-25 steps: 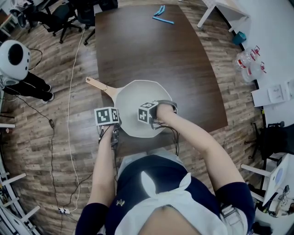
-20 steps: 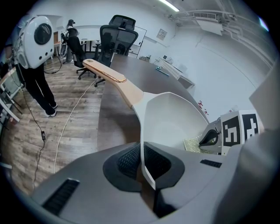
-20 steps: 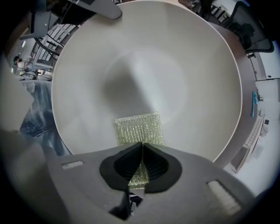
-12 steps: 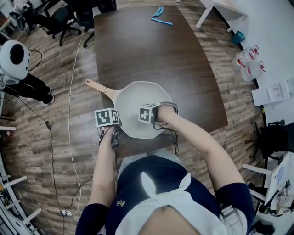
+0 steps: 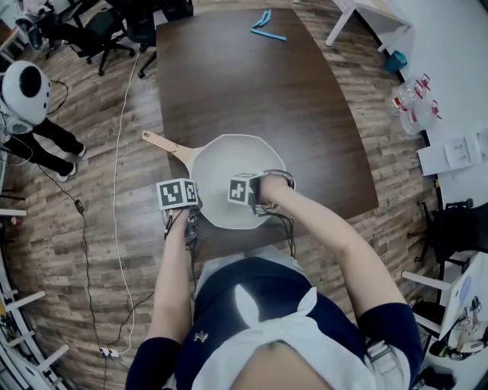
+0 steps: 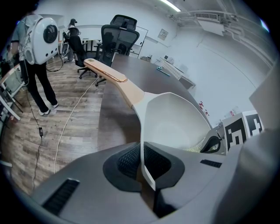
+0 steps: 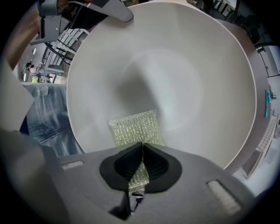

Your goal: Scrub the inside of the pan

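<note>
The dark table (image 5: 252, 84) carries the work. The white pan (image 5: 232, 156) sits close to its near edge, toward the near left corner, which looks chosen to keep the bowl within reach of both arms. Its wooden handle (image 5: 162, 142) points away to the left and juts out past the table's left edge.

The left gripper (image 6: 144, 164) is closed narrow on the pan's near-left rim, with the thin wall pinched between its dark pads. I judge this to be a bracing hold, so that the pan does not slide or spin while it is rubbed. The right gripper (image 7: 141, 165) reaches down into the bowl from the near side. Its jaws are pressed together on the near end of a greenish-gold scouring pad (image 7: 133, 126), and the free end lies flat on the pan's inner wall just below the near rim. That pinch leaves most of the pad exposed as a working face, which suits scrubbing. The pan's floor looks plain white, so how much is left to scrub cannot be told.

A small blue item (image 5: 268, 23) lies by the table's far edge, well apart from the pan and seemingly not in use.

Counted: one table, one pan with one handle, two grippers, one scouring pad, and the blue item, too small to tell whether it is one piece or two
</note>
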